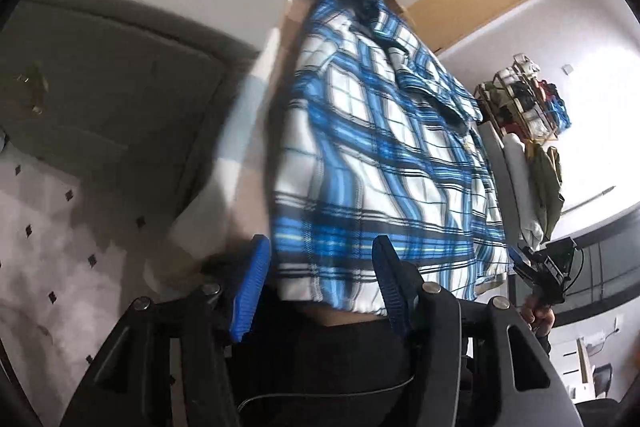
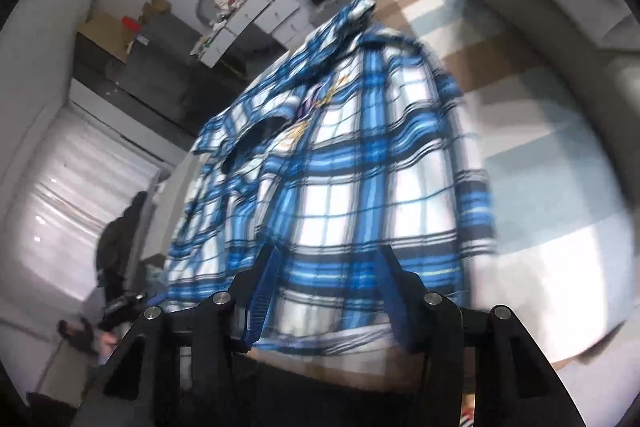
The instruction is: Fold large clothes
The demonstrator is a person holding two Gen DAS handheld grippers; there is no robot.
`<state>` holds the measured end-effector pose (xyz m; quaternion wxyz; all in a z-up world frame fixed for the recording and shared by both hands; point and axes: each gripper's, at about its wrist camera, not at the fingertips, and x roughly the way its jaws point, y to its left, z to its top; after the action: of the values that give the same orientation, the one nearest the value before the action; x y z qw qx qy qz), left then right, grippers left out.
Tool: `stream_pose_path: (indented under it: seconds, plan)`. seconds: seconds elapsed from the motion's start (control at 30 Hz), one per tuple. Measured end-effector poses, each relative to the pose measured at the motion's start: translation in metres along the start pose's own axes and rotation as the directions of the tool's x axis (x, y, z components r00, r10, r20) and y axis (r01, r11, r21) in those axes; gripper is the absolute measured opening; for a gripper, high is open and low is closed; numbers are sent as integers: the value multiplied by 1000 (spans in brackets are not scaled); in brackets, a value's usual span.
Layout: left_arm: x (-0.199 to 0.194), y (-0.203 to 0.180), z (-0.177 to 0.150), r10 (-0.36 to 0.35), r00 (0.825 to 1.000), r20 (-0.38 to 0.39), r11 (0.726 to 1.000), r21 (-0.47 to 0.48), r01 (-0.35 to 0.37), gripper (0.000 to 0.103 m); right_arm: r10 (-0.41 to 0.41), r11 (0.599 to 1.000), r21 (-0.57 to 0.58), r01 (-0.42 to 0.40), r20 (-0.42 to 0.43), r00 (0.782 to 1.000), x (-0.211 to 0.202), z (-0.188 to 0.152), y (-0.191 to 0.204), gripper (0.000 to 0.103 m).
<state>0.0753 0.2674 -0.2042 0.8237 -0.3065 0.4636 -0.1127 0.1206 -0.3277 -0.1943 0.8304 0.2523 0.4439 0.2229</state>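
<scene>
plaid shirt [image 1: 384, 155] flat on bed [image 2: 540, 155], both grippers open

Motion blur smears the plaid shirt [image 2: 352, 187] and the bedding [image 2: 540, 147] beside it; the shirt's near hem perhaps runs hidden behind the blue fingers [image 2: 262, 291].

We see our left gripper [image 1: 320, 267] with its blue jaws apart over the near hem of the blue-and-white plaid shirt [image 1: 380, 131], which lies spread on the bed [image 1: 280, 39]. Our right gripper [image 1: 538, 269] shows at the right edge.
</scene>
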Motion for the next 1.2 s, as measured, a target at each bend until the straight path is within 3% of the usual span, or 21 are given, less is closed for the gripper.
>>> stream_pose_path:
  seconds: [0.07, 0.17, 0.23, 0.33, 0.5, 0.57, 0.63, 0.7, 0.8, 1.0, 1.2]
  plan:
    - [3, 1, -3, 3, 1000, -19, 1000, -6, -4, 55, -54, 999, -2, 54, 29, 998, -5, -2, -1, 50]
    - [8, -4, -3, 40, 999, -26, 999, 12, -39, 55, -110, 994, -17, 112, 89, 990, -22, -3, -4, 50]
    - [4, -6, -4, 72, 997, -23, 997, 14, -72, 56, -169, 985, -14, 171, 109, 980, -29, -5, -7, 59]
    - [4, -3, -6, 109, 993, -54, 994, 24, -108, 59, -263, 963, -31, 267, 83, 961, -26, -1, -14, 60]
    - [11, 8, -13, 26, 992, -123, 1000, 17, -24, 62, -289, 955, -67, 289, 18, 957, -13, -3, -15, 60]
    - [16, 11, -12, -24, 991, -133, 1000, -2, 24, 62, -233, 970, -81, 231, -15, 972, -8, -5, -10, 60]
    - [15, 12, -10, -98, 990, -106, 995, -35, 95, 62, -157, 985, -79, 154, -31, 987, -6, -8, -8, 50]
    - [15, 9, -8, -89, 990, -106, 996, -34, 86, 62, -64, 997, -48, 62, -36, 997, -6, -6, -8, 37]
    - [13, 5, -9, -71, 992, -109, 997, -21, 69, 62, 75, 997, 11, -75, -9, 997, -11, -3, -10, 34]
    - [8, -1, -8, -54, 993, -107, 998, 3, 55, 62, -71, 997, 17, 71, -17, 997, -5, -2, -15, 36]
    - [7, -2, -6, -60, 995, -86, 998, -12, 59, 62, -153, 988, -5, 153, -3, 988, -2, -3, -18, 36]
